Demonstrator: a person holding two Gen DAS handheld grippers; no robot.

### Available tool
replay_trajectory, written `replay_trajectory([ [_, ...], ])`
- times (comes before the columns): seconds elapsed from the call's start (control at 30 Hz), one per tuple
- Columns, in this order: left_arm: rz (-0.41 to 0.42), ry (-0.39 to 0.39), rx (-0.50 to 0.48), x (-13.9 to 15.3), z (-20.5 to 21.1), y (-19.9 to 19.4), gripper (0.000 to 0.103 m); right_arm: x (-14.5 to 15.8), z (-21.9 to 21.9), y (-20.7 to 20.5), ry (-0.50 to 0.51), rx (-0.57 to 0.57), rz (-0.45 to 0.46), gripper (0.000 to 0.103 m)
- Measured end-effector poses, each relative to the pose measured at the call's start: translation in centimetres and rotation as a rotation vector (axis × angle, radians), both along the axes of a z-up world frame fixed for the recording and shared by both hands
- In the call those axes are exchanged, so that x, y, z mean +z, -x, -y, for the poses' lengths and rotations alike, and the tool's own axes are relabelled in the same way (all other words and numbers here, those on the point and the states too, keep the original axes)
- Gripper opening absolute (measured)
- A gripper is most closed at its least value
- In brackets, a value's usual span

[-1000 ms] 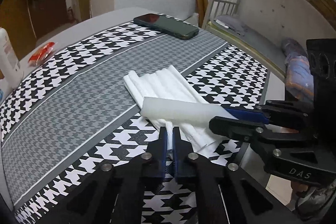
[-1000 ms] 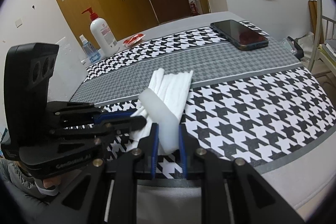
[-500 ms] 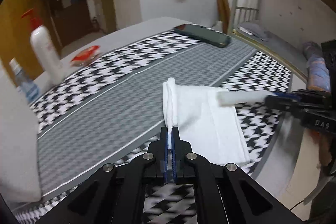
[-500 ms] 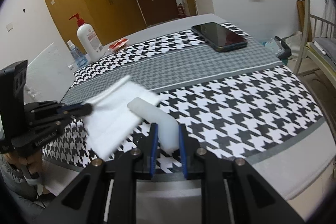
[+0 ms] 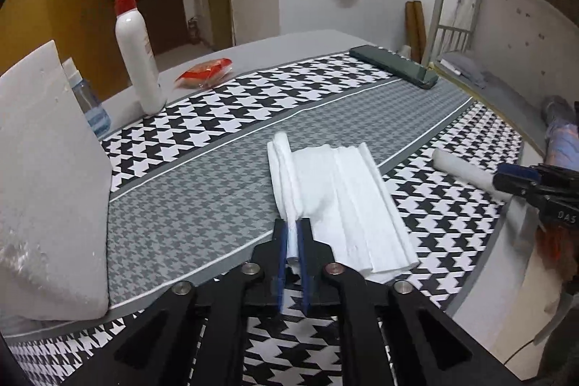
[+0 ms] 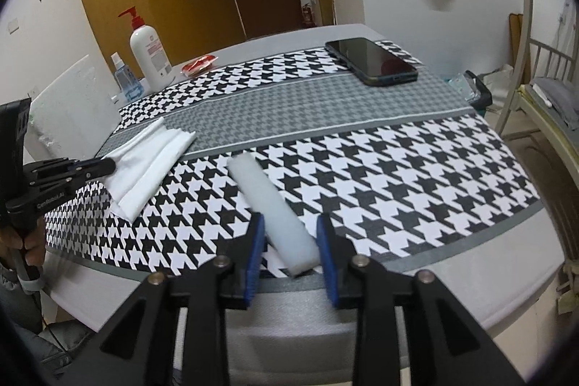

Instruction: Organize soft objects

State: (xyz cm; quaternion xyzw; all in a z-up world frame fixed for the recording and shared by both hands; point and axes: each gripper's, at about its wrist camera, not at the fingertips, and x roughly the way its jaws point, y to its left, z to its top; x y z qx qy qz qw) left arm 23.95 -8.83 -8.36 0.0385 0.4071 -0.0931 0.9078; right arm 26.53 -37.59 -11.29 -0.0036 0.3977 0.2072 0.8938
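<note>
We see right claw [image 6: 289, 245] jaws just opening, foam roll [image 6: 269, 208] loose between, long axis pointing away; left claw [image 5: 292, 250] pinching folded cloth [image 5: 340, 205] edge.

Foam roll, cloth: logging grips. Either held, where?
Jaws have just been opening. Foam roll lies loose between right gripper's pads; left gripper around cloth's near edge, grip unclear.

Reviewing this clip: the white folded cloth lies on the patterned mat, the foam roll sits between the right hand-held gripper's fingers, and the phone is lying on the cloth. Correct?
Not quite: the phone lies on the mat's far end, well away from the cloth. The right wrist view shows it. The rest holds.
</note>
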Motion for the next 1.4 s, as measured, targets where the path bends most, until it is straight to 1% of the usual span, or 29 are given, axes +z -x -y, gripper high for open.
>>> replay_trajectory([
  [0.03, -0.001, 0.005, -0.003, 0.1, 0.1, 0.1, 0.032, 0.1, -0.1, 0.0, 0.006, 0.005, 0.002, 0.042],
  [0.07, 0.004, 0.009, -0.001, 0.1, 0.1, 0.3, 0.05, 0.2, -0.2, 0.1, 0.018, 0.014, 0.008, 0.043],
  [0.13, 0.022, 0.019, -0.006, 0.4, 0.5, 0.7, 0.064, 0.3, -0.7, 0.3, 0.043, 0.032, 0.02, 0.043],
  [0.27, 0.013, 0.017, -0.047, 0.5, 1.9, 0.2, 0.065, 0.4, -1.5, 0.3, 0.061, 0.058, 0.025, 0.043],
  [0.4, -0.001, -0.024, -0.077, -0.1, 3.3, -0.4, 0.066, 0.4, -1.9, -0.2, 0.073, 0.065, 0.025, 0.043],
  [0.43, -0.006, -0.029, -0.078, -0.3, 3.4, -0.6, 0.066, 0.4, -2.0, -0.4, 0.071, 0.066, 0.023, 0.043],
  [0.47, -0.013, -0.032, -0.082, -0.4, 3.6, -0.7, 0.07, 0.3, -2.0, -0.6, 0.071, 0.069, 0.02, 0.044],
  [0.53, -0.024, -0.045, -0.071, -0.9, 3.9, -1.1, 0.075, 0.2, -2.0, -0.8, 0.077, 0.07, 0.014, 0.047],
  [0.83, -0.082, -0.031, -0.054, -2.3, 3.9, -2.0, 0.075, -0.2, -2.4, -1.3, 0.106, 0.089, 0.002, 0.048],
  [0.97, -0.083, -0.022, -0.054, -2.4, 4.0, -2.0, 0.075, -0.2, -2.5, -1.3, 0.117, 0.102, 0.001, 0.048],
  [1.0, -0.084, -0.021, -0.05, -2.4, 4.1, -2.1, 0.074, -0.3, -2.5, -1.3, 0.121, 0.104, 0.0, 0.048],
  [1.03, -0.083, -0.02, -0.047, -2.3, 4.2, -2.2, 0.072, -0.2, -2.6, -1.4, 0.128, 0.109, 0.0, 0.048],
  [1.1, -0.076, -0.018, -0.049, -2.2, 4.3, -2.2, 0.06, -0.2, -2.7, -1.3, 0.138, 0.119, 0.0, 0.048],
  [1.17, -0.071, -0.013, -0.053, -2.0, 4.4, -2.1, 0.036, -0.3, -2.7, -1.3, 0.147, 0.131, -0.003, 0.048],
  [1.2, -0.068, -0.013, -0.055, -2.0, 4.5, -2.1, 0.028, -0.3, -2.8, -1.3, 0.158, 0.139, -0.002, 0.048],
  [1.23, -0.066, -0.012, -0.06, -1.9, 4.5, -2.0, 0.018, -0.3, -2.9, -1.2, 0.17, 0.146, -0.001, 0.047],
  [1.27, -0.064, -0.011, -0.067, -1.9, 4.6, -2.0, 0.012, -0.3, -3.0, -1.2, 0.182, 0.152, 0.001, 0.047],
  [1.3, -0.062, -0.01, -0.074, -1.9, 4.6, -2.1, 0.01, -0.3, -3.1, -1.2, 0.191, 0.156, 0.002, 0.047],
  [1.33, -0.058, -0.005, -0.076, -1.9, 4.6, -2.2, 0.007, -0.3, -3.1, -1.2, 0.2, 0.162, 0.003, 0.041],
  [1.37, -0.057, 0.002, -0.077, -2.0, 4.5, -2.3, 0.006, -0.3, -3.2, -1.1, 0.196, 0.173, 0.003, 0.034],
  [1.4, -0.056, 0.01, -0.078, -2.0, 4.4, -2.4, 0.006, -0.3, -3.2, -1.1, 0.195, 0.181, 0.003, 0.029],
])
